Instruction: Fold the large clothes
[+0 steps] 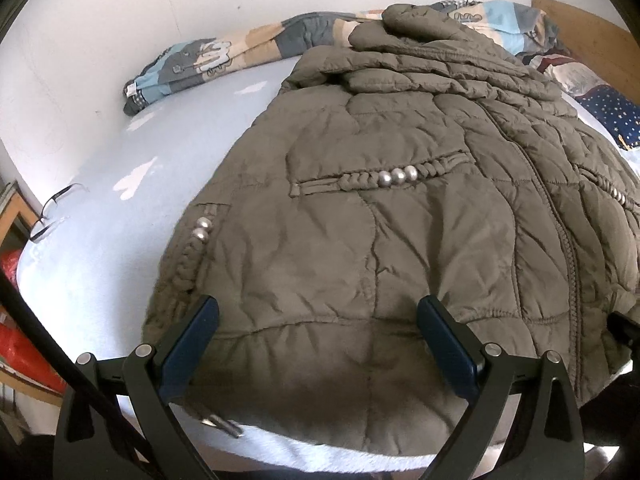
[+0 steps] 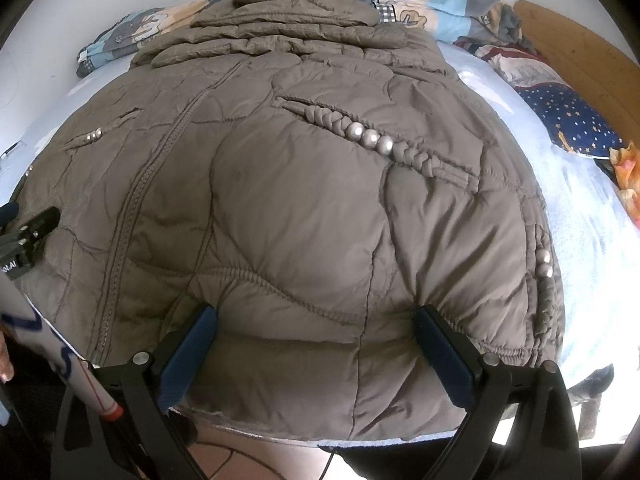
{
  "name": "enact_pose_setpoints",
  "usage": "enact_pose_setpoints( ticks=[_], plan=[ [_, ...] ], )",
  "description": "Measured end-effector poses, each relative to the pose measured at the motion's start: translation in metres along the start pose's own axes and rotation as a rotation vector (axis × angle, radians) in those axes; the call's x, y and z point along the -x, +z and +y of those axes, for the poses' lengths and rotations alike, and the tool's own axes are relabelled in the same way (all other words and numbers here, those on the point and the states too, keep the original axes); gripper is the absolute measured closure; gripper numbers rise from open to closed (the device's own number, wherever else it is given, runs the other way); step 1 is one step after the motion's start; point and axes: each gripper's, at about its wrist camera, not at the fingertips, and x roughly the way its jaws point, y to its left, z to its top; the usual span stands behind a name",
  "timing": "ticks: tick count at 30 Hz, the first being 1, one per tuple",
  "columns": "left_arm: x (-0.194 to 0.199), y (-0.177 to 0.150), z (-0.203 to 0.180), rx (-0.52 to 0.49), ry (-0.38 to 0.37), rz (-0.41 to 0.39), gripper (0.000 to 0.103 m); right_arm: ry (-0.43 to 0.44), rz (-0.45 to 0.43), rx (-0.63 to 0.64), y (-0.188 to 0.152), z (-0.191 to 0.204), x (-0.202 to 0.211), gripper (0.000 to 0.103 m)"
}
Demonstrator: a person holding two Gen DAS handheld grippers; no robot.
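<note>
At the near edge of the bed (image 1: 80, 280), both tongs hang just over the hem of a big olive quilted coat (image 1: 400, 220). The left tongs (image 1: 318, 344) are spread wide, blue-padded fingers (image 1: 192, 344) either side of the hem's left part, pinching nothing. The right tongs (image 2: 316, 344) are spread just as wide over the hem's right part, also holding nothing.

The coat lies front-up and zipped, hem toward the near edge, covering most of the middle of the pale blue bed. Braided pocket trims with three silver beads (image 2: 370, 136) slant across each side of the chest. A similar beaded trim runs along each side seam near the hem.

Toward the left edge of the bed a pair of glasses (image 1: 56, 216) lies on the sheet, well apart from the coat.

Farther back, the coat's hood (image 2: 304, 0) lies bunched at the far edge, resting against a patchwork duvet (image 1: 200, 60) along the wall. A star-print pillow (image 2: 568, 120) sits at the right edge, beside a wooden headboard (image 2: 580, 56).
</note>
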Motion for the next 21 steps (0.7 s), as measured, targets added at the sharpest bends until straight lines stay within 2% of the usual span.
enact_pose_setpoints(
  ticks=[3,5,8,11,14,16,17,20,21],
  plan=[
    [0.01,0.006,0.014,0.013,-0.008,-0.007,0.004,0.043,0.023,-0.014,0.003,-0.007,0.005,0.002],
    [0.018,0.011,0.034,0.063,-0.02,-0.03,0.004,0.089,0.027,-0.048,0.004,-0.017,0.011,0.003],
    [0.023,0.014,0.069,0.144,-0.031,-0.033,0.004,0.136,-0.007,-0.126,0.006,-0.039,0.028,0.002],
    [0.025,0.013,0.11,0.246,-0.033,-0.007,0.004,0.136,-0.066,-0.204,0.008,-0.07,0.045,0.002],
    [0.014,0.003,0.152,0.459,-0.125,0.063,0.004,0.151,-0.092,-0.334,0.005,-0.112,0.053,0.002],
    [0.005,-0.006,0.167,0.557,-0.167,0.103,0.007,0.165,-0.09,-0.42,0.001,-0.137,0.052,0.003],
    [0.001,-0.009,0.172,0.592,-0.191,0.12,0.012,0.187,-0.085,-0.497,-0.004,-0.155,0.048,0.006],
    [-0.006,-0.017,0.175,0.643,-0.261,0.151,0.015,0.284,-0.065,-0.669,-0.016,-0.188,0.034,0.02],
    [-0.007,-0.018,0.175,0.648,-0.272,0.152,0.016,0.308,-0.057,-0.724,-0.021,-0.197,0.028,0.021]
  ],
)
